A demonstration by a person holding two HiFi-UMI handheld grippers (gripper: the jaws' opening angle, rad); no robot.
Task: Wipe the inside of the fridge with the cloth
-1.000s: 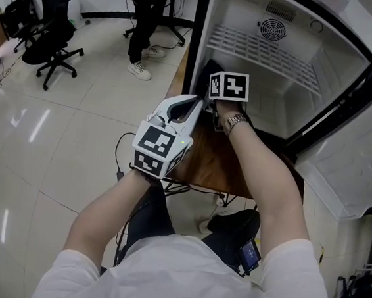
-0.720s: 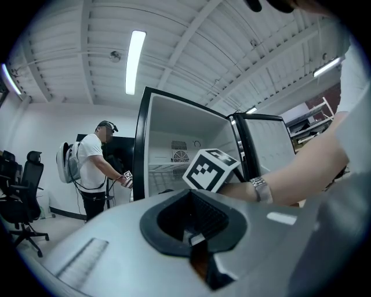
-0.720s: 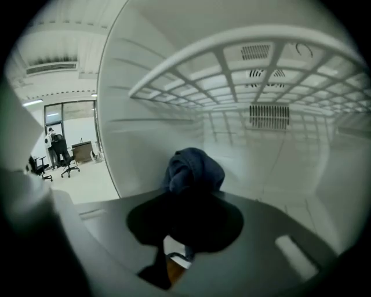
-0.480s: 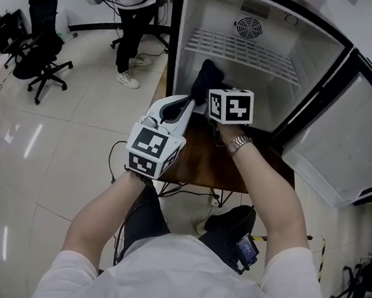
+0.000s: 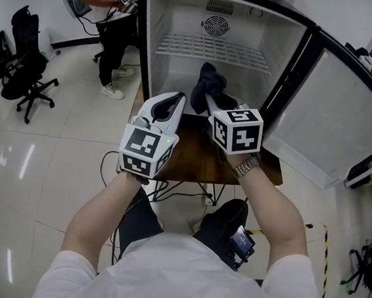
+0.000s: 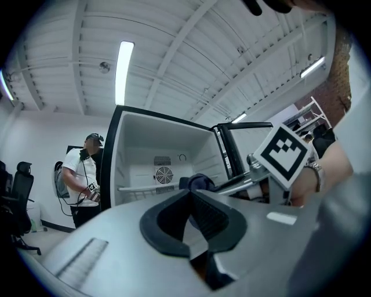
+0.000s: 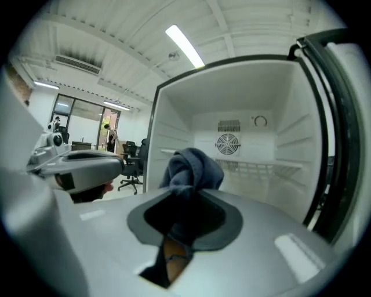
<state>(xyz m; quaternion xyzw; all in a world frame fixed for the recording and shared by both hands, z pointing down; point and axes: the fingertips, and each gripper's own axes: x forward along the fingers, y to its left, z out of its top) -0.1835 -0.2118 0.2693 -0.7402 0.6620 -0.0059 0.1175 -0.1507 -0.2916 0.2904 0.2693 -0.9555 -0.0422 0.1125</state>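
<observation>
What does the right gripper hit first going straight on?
The cloth in the right gripper leads into the fridge; probably the wire shelf first, else the back wall by the fan. Depth unclear.

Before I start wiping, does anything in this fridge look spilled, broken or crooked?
Nothing stands out. The fridge looks empty, its wire shelf sits level, and the cloth is bunched in the right gripper.

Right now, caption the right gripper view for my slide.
Right gripper clamping a dark blue cloth, aimed into the open fridge toward its rear fan and wire shelf.
</observation>
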